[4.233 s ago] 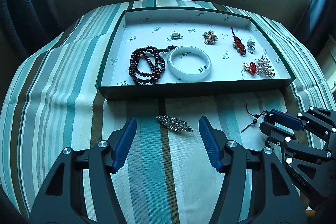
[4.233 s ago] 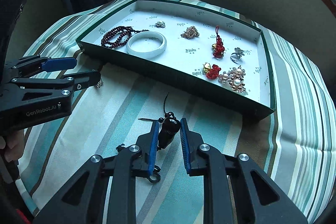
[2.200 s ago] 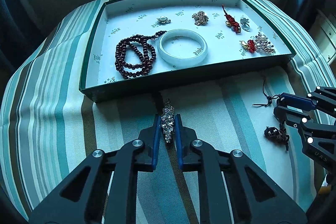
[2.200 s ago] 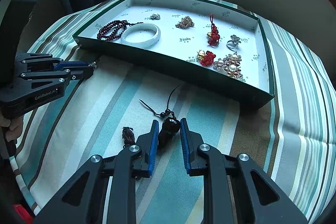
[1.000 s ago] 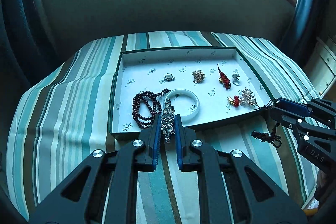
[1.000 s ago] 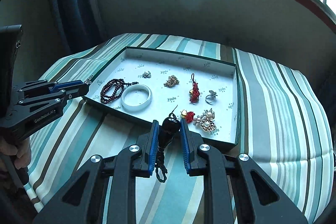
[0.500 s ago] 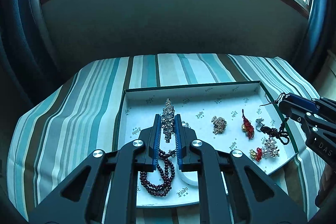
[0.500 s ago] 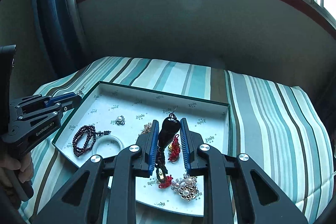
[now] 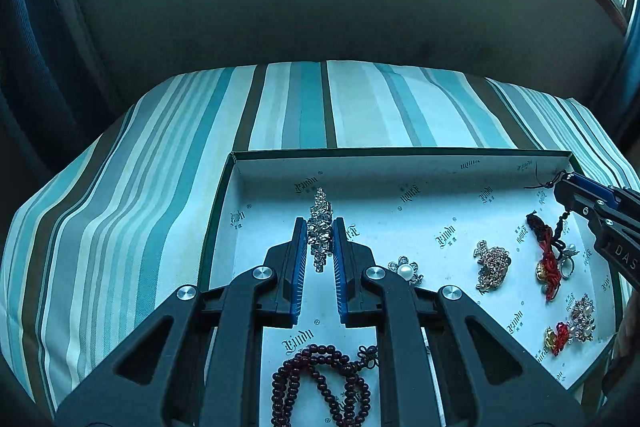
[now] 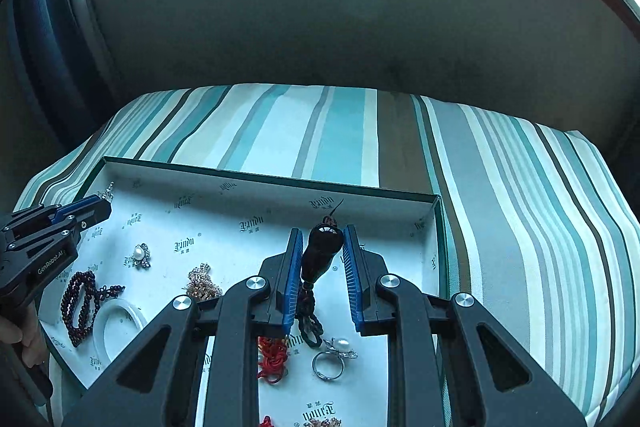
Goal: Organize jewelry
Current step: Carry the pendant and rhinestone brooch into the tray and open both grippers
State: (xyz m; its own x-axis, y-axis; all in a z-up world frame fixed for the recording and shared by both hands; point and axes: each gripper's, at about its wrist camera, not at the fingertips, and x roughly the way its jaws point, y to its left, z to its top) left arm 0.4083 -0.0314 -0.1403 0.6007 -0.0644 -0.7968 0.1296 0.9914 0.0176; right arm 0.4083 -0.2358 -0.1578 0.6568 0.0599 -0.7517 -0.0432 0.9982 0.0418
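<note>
My left gripper (image 9: 319,227) is shut on a sparkling rhinestone brooch (image 9: 320,233), held above the far left part of the green-rimmed tray (image 9: 400,151). My right gripper (image 10: 320,237) is shut on a dark pendant (image 10: 320,251) whose braided cord (image 10: 309,319) hangs below, over the tray's far right part (image 10: 438,227). In the tray lie a dark red bead string (image 9: 320,383), a pearl brooch (image 9: 406,271), a gold charm (image 9: 493,263), a red knot charm (image 9: 547,261), a pearl cluster (image 9: 582,319), a white bangle (image 10: 116,327) and a ring (image 10: 329,361).
The tray sits on a striped teal, white and brown cloth (image 9: 320,103) that falls away at the far edge toward a dark wall under a window. A hand (image 10: 20,331) holds the left gripper's handle at the left edge of the right wrist view.
Both grippers have carried their pieces forward from in front of the tray to over its far half and have come lower. The tray now looks larger and nearer.
</note>
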